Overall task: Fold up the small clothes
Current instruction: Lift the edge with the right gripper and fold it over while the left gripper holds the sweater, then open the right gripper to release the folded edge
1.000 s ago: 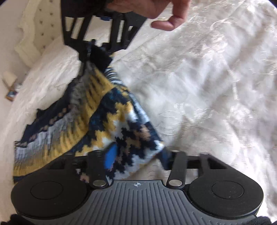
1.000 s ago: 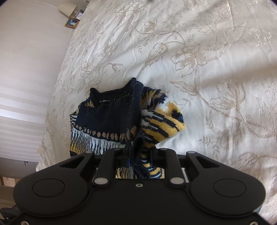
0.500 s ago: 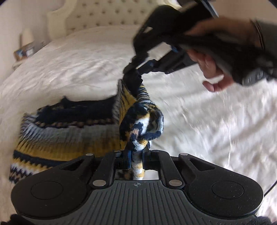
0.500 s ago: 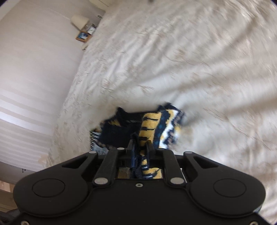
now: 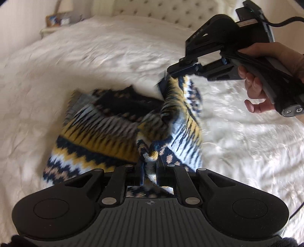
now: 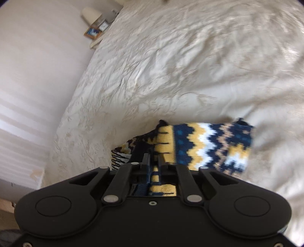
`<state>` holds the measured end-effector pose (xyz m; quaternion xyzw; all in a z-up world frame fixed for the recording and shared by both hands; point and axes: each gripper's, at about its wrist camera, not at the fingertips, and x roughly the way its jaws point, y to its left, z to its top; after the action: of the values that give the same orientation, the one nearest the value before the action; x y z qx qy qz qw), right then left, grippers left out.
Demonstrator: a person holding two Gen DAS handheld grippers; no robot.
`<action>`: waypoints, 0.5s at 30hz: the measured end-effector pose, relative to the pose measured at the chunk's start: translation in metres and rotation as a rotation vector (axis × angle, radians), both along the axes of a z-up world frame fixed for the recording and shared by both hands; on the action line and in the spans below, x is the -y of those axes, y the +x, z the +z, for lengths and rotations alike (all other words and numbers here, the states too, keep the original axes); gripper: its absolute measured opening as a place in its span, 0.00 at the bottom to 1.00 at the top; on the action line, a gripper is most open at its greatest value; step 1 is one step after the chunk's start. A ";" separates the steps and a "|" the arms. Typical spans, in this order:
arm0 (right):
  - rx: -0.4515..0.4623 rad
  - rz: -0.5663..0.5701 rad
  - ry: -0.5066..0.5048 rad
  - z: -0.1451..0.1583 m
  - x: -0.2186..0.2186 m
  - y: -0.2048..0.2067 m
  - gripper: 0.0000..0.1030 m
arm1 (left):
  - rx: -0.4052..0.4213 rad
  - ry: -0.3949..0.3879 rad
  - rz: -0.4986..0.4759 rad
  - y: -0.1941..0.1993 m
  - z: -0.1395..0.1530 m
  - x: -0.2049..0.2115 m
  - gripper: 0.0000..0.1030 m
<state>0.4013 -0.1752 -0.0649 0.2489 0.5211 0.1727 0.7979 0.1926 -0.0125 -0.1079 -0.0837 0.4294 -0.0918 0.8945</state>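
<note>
Sweater (image 5: 106,133), one only, knitted in navy, mustard, white and tan zigzag bands, lies partly on the cream bedspread (image 5: 76,62) and is partly lifted off it. In the left wrist view its flat part spreads from centre toward 9 o'clock, with the long axis running roughly from 7 o'clock up to 1 o'clock; the dark neck end points toward the tufted headboard (image 5: 171,11) at 12 o'clock, and the zigzag hem end lies nearest the camera. A raised strip of the knit climbs from 6 o'clock to 1 o'clock between the two tools. The left gripper (image 5: 150,169) is closed on a bunched fold of this sweater at 6 o'clock, the cloth squeezed between its fingers. The right gripper (image 5: 167,79), held in the person's right hand (image 5: 254,87) at 2 o'clock, pinches the upper end of the raised strip, its jaws tight on the fabric. In the right wrist view the same gripper (image 6: 153,161) clamps a mustard-striped edge at 6 o'clock, and a patterned panel of the sweater (image 6: 209,146) stretches away toward 3 o'clock above the bedspread (image 6: 171,66). A nightstand (image 6: 95,36) with a small framed picture on it stands at 11 o'clock beside the bed. Both views are blurred, so finer detail cannot be made out.
</note>
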 end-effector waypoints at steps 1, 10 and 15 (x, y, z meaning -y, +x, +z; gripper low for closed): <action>-0.003 0.009 -0.013 -0.004 -0.009 0.004 0.17 | -0.018 -0.017 0.017 0.000 -0.005 -0.006 0.11; -0.014 0.027 -0.102 -0.008 -0.030 -0.004 0.50 | -0.246 -0.194 0.040 0.001 -0.041 -0.046 0.32; -0.026 -0.015 -0.129 -0.010 -0.023 -0.058 0.54 | -0.290 -0.178 -0.050 0.011 -0.032 -0.068 0.43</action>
<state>0.3430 -0.1524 -0.0745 0.2033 0.5394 0.1296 0.8068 0.2037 0.0553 -0.1398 -0.1643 0.5461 -0.1388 0.8097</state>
